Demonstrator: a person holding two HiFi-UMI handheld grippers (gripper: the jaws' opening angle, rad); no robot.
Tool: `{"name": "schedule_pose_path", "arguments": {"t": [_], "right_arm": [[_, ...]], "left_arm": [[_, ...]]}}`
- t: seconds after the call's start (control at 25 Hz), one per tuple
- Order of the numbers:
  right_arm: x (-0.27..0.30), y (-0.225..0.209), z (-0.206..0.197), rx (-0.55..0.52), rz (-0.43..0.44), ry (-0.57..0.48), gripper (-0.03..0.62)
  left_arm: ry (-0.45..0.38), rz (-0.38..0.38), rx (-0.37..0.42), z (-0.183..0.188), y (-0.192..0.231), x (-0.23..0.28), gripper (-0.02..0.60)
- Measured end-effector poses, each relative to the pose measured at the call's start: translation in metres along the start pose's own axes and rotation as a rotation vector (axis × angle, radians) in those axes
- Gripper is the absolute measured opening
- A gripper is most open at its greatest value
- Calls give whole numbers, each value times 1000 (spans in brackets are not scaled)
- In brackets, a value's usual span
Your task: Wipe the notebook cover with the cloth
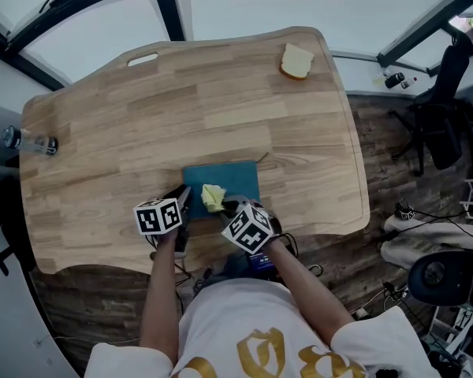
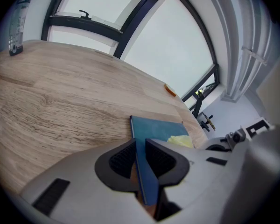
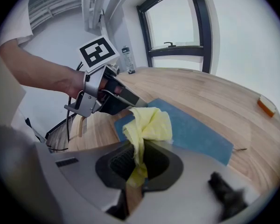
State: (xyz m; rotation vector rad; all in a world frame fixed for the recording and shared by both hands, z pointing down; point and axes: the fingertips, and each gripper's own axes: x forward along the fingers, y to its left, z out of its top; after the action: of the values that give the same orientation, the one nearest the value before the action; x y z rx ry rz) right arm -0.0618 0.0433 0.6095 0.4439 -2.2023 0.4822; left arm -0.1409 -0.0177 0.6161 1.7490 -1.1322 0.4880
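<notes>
My left gripper point(image 2: 141, 161) has its jaws clamped on the near edge of the blue notebook point(image 2: 155, 129) lying on the wooden table point(image 1: 221, 93), while my right gripper point(image 3: 138, 161) pinches the yellow cloth point(image 3: 149, 122), bunched just beyond its jaws on the cover.

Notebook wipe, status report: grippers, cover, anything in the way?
Left gripper shut on notebook edge. Right gripper shut on yellow cloth, held over notebook. Bottle and bread-like piece far off on table.

Office: wooden desk point(image 1: 221, 93), black swivel chair point(image 1: 440, 113), large windows point(image 2: 177, 45).
</notes>
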Motion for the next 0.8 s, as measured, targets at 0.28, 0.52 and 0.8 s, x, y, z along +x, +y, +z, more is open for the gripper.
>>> {"name": "schedule_pose_path", "arguments": {"t": [0.28, 0.52, 0.8], "right_arm": [[-8, -9, -9, 18, -24, -2, 40], [-16, -16, -18, 44, -43, -5, 40], [-24, -25, -26, 72, -68, -9, 40]], "left_arm": [[-2, 1, 0, 0, 0, 0, 72], [-4, 3, 1, -1, 0, 0, 72], [-6, 7, 4, 0, 0, 0, 72]]}}
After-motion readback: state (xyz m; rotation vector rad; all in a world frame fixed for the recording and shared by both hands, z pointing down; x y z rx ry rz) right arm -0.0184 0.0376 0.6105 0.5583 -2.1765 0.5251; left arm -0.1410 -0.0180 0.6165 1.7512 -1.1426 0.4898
